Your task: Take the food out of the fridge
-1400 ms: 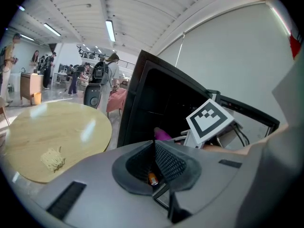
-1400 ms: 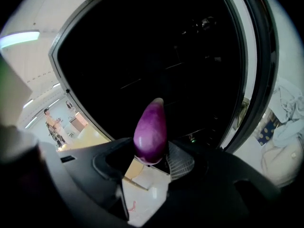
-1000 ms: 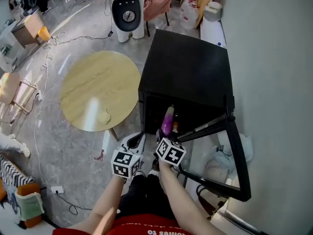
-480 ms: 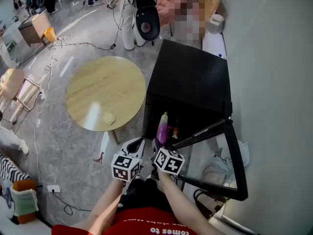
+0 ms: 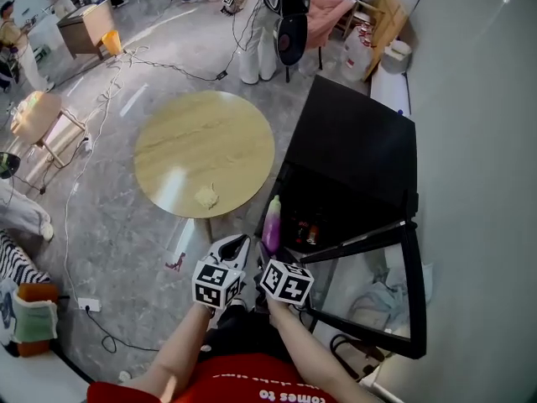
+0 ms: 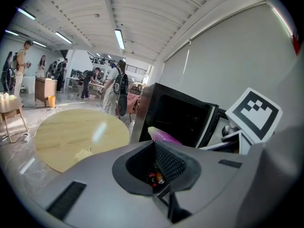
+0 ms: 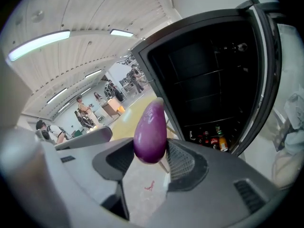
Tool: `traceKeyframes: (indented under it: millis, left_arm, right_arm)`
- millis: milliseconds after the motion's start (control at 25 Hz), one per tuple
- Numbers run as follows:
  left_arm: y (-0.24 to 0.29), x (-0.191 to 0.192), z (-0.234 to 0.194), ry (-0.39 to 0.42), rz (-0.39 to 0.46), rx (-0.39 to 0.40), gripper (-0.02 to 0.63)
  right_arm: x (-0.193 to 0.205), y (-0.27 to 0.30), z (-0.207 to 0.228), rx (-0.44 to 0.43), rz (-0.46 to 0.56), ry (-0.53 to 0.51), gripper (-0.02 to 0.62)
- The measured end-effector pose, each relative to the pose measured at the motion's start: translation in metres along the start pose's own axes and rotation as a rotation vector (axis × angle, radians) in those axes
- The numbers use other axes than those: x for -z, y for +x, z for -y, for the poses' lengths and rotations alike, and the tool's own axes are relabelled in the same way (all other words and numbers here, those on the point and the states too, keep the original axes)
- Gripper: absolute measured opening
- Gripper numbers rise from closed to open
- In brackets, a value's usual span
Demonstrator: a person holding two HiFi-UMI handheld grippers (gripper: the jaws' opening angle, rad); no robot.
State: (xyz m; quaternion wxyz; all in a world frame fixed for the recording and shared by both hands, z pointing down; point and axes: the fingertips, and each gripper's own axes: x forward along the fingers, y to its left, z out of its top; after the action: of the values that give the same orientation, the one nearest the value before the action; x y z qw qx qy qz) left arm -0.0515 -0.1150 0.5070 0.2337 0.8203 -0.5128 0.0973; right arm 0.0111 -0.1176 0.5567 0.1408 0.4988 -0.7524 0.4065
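Note:
A purple eggplant (image 5: 272, 223) (image 7: 151, 132) stands upright between the pads of my right gripper (image 5: 270, 247) (image 7: 151, 159), which is shut on its lower end. It hangs in the air just outside the left front corner of the black mini fridge (image 5: 352, 141) (image 7: 209, 80), whose door (image 5: 403, 292) stands wide open to the right. My left gripper (image 5: 233, 247) (image 6: 154, 164) is close beside it on the left, shut with nothing in it. The eggplant's tip (image 6: 164, 137) shows past the left jaws. Small bottles (image 5: 309, 232) (image 7: 213, 139) remain on the fridge's bottom shelf.
A round wooden table (image 5: 201, 149) (image 6: 76, 132) stands left of the fridge with a small yellowish thing (image 5: 205, 196) near its front edge. Cables trail over the floor (image 5: 109, 225). People stand at the far side of the room. A crumpled bag (image 5: 382, 296) lies behind the door.
The right gripper has drawn the eggplant out from the fridge opening to its left front corner, toward the table. The left gripper has moved along beside it.

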Motion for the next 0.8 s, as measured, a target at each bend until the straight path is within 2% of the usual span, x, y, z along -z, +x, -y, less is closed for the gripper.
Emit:
traceKeyframes:
  millis: [520, 800]
  left_arm:
    - [-0.035, -0.004, -0.062, -0.048, 0.040, -0.151, 0.012]
    - [-0.049, -0.017, -0.082, -0.067, 0.095, -0.194, 0.012]
  right_arm:
    - [-0.002, 0.039, -0.063, -0.130, -0.037, -0.096, 0.214]
    - [-0.023, 0.026, -0.104, -0.357, 0.071, -0.113, 0.214]
